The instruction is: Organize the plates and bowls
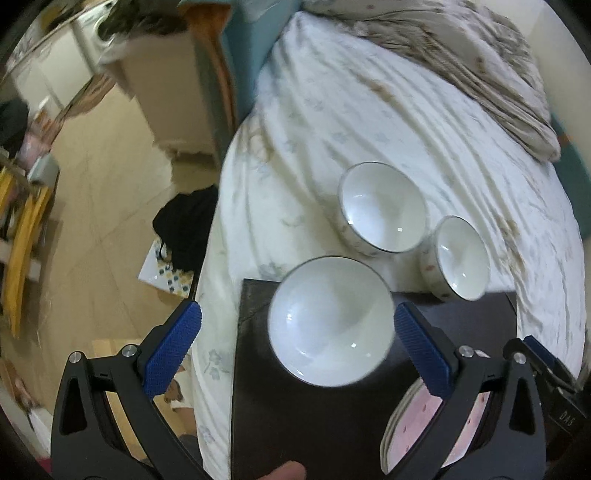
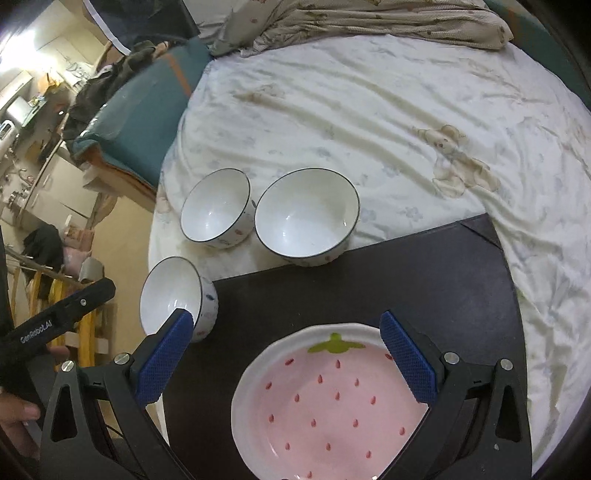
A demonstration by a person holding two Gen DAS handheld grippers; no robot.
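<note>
A white bowl [image 1: 330, 321] sits at the left corner of a dark mat [image 1: 295, 424], between the wide-apart fingers of my left gripper [image 1: 299, 343], which is open and not touching it. That bowl [image 2: 177, 295] leans left in the right wrist view, beside the left gripper [image 2: 62, 314]. Two more white bowls [image 1: 382, 206] [image 1: 461, 258] stand on the bedsheet just beyond the mat [image 2: 406, 280]; the smaller bowl [image 2: 216, 208] is left of the larger bowl [image 2: 306, 218]. My right gripper [image 2: 288, 358] hangs open over a pink strawberry plate [image 2: 332, 406], also visible low right as the plate [image 1: 406, 435].
The mat lies on a bed with a wrinkled white sheet [image 2: 369, 110]. A crumpled beige blanket [image 2: 369, 22] lies at the far side. The bed's edge drops to a wooden floor [image 1: 103, 221] on the left, with a black bundle [image 1: 184, 221] there. A hand [image 2: 14, 413] holds the left gripper.
</note>
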